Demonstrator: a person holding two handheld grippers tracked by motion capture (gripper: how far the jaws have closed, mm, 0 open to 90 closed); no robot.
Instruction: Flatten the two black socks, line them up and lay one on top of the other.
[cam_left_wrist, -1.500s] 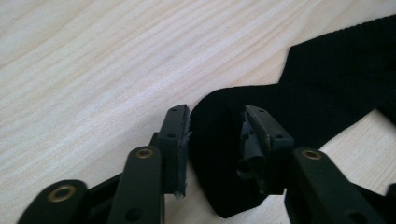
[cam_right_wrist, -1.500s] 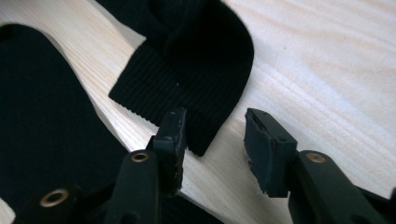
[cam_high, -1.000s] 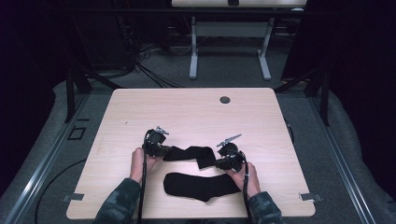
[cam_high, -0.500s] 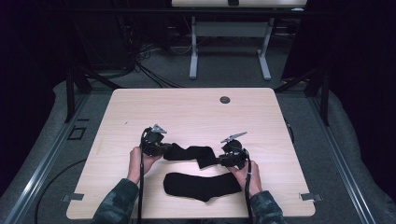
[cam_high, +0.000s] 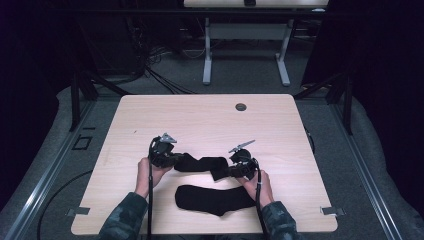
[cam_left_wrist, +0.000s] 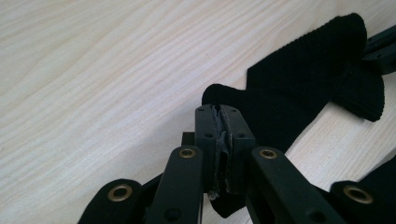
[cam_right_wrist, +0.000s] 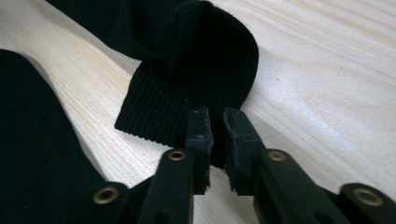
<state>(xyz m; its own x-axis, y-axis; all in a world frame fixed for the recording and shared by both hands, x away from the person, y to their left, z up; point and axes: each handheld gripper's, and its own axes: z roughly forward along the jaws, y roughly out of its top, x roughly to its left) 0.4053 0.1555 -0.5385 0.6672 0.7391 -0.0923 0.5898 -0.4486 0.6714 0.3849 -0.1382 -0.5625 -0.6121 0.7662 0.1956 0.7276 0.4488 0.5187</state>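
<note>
two black socks lie on the wooden table (cam_high: 200, 112). the far sock (cam_high: 202, 163) stretches across the table between the grippers, with the left gripper (cam_high: 170, 161) clamped on one end and the right gripper (cam_high: 231, 172) pinching its ribbed cuff. the near sock (cam_high: 214, 199) lies parallel, closer to the person.

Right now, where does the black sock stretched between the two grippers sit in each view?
High view: the stretched black sock lies at centre, between the left gripper and the right gripper.
Left gripper view: upper right, running up from the shut jaws.
Right gripper view: top centre, ribbed cuff folded just above the jaws.
Shared landmark: the light wooden table.
</note>
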